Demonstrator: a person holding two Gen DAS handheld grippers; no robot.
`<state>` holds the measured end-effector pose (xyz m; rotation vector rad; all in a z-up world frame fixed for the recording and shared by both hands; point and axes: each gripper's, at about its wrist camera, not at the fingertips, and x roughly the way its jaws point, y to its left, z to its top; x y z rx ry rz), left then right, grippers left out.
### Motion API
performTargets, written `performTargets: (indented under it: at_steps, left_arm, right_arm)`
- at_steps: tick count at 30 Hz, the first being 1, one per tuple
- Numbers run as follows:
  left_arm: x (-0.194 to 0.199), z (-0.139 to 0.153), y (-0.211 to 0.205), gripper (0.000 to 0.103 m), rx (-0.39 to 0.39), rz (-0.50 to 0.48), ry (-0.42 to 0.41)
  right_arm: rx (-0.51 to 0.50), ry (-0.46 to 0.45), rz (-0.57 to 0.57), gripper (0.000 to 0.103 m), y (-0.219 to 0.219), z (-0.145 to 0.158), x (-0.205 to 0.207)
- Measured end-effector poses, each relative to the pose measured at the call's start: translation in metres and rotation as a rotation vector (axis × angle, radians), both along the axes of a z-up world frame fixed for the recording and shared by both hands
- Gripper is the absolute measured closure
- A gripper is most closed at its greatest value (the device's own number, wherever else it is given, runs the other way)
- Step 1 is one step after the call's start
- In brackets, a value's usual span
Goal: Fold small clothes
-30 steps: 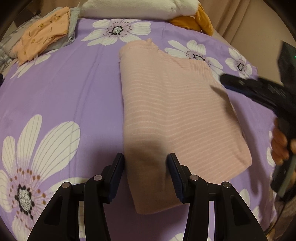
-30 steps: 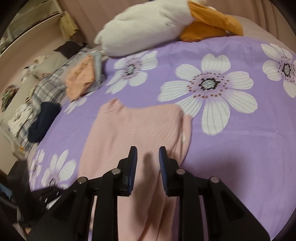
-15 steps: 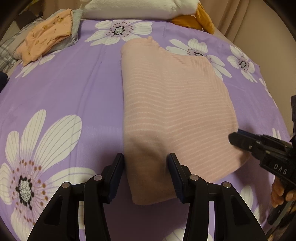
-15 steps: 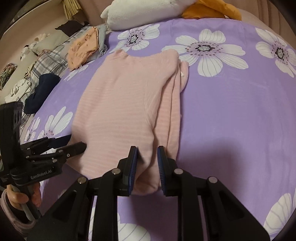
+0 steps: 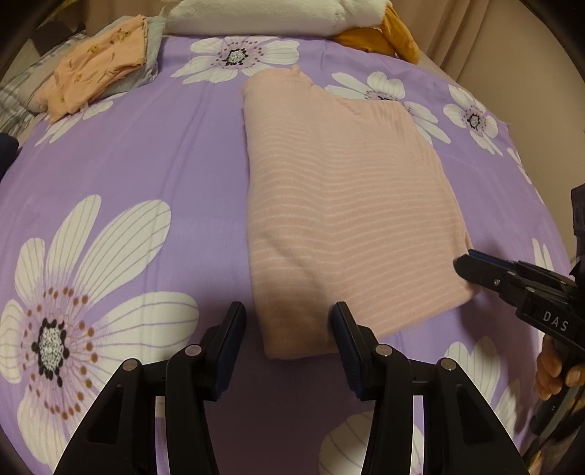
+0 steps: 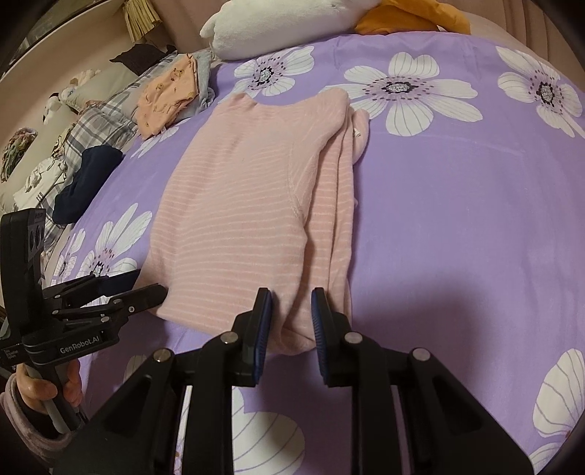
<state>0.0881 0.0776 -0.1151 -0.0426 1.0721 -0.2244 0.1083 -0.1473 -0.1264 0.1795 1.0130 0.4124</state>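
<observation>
The left tool [image 5: 287, 329] is sitting with its jaws spread wide, straddling the near left corner of the pink striped top [image 5: 343, 204] at lower centre of its frame. The right tool [image 6: 291, 314] is holding its jaws parted around the top's near right corner, not pinching it. The folded top is lying on the purple floral bedsheet [image 5: 146, 153]; an orange garment [image 5: 98, 69] is resting in the upper left.

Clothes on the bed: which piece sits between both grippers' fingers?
The pink striped top, spread mid-bed; the orange printed garment lies folded far off by the white pillow.
</observation>
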Motion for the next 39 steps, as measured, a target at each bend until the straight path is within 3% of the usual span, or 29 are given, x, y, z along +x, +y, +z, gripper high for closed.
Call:
performTargets:
  at_steps: [39]
  left_arm:
    - [-0.013,0.000,-0.003,0.055,0.010,0.002,0.000]
  right_arm:
    - [0.006,0.003,-0.002,0.080,-0.003,0.000,-0.007]
